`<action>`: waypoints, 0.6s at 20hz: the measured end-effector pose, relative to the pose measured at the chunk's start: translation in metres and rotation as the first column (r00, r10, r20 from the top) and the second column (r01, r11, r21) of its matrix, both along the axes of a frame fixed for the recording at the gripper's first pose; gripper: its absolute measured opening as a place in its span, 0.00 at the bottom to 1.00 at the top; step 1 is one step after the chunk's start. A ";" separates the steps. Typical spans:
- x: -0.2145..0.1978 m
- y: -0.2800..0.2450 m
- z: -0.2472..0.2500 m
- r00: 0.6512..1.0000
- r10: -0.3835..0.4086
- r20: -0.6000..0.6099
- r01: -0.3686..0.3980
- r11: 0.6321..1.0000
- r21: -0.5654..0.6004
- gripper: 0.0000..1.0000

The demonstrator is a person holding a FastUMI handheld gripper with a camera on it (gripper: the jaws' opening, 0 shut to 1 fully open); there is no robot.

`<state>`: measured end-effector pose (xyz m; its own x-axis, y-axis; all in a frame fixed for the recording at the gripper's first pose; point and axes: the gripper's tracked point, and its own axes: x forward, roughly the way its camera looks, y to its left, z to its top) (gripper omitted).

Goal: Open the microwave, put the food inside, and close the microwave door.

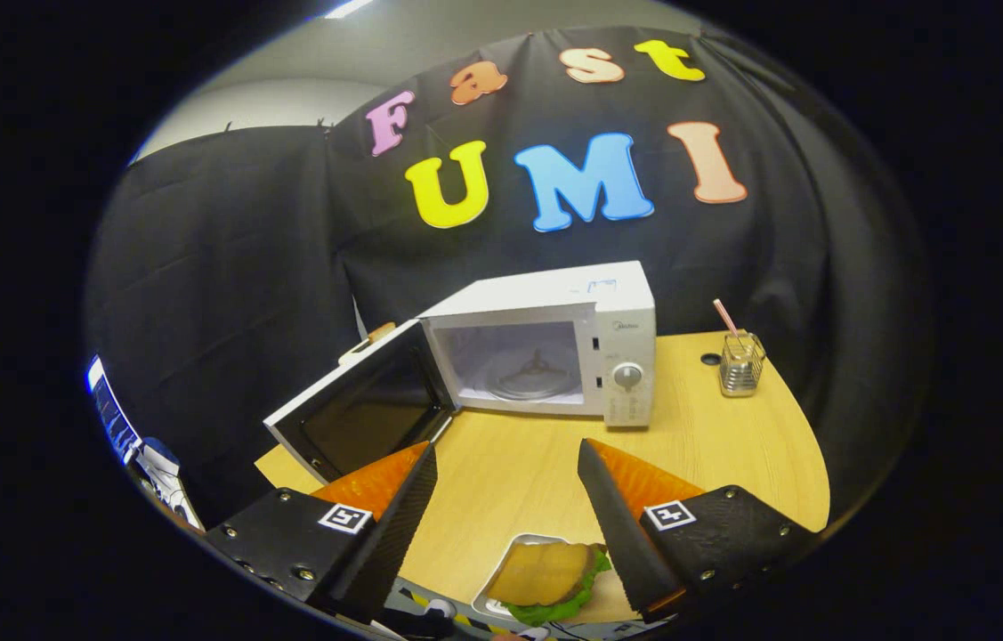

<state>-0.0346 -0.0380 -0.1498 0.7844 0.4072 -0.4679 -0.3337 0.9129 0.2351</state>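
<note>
A white microwave (554, 347) stands on the wooden table (519, 472) beyond my fingers. Its door (359, 409) is swung wide open to the left, and the glass turntable (532, 378) shows inside the bare cavity. The food (550, 579), a sandwich with a brown top and green lettuce, lies on a small white plate (501, 579) near the table's front edge, low between my fingers. My gripper (505, 463) is open, held above the plate, with nothing between its fingers.
A small wire holder (741, 363) with a pink straw stands on the table right of the microwave. A dark round hole (711, 359) sits in the tabletop beside it. Black cloth walls close the booth behind and to the left.
</note>
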 end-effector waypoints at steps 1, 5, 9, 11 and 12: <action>-0.001 -0.007 -0.010 0.999 -0.013 -0.029 0.013 1.000 0.003 0.96; -0.013 -0.027 -0.049 0.992 -0.043 -0.121 0.041 0.999 -0.021 0.96; -0.026 -0.040 -0.087 0.973 -0.051 -0.227 0.048 0.999 -0.019 0.96; -0.031 -0.041 -0.100 0.960 -0.054 -0.276 0.056 0.998 0.001 0.96; -0.033 -0.041 -0.107 0.952 -0.053 -0.301 0.060 0.998 0.013 0.96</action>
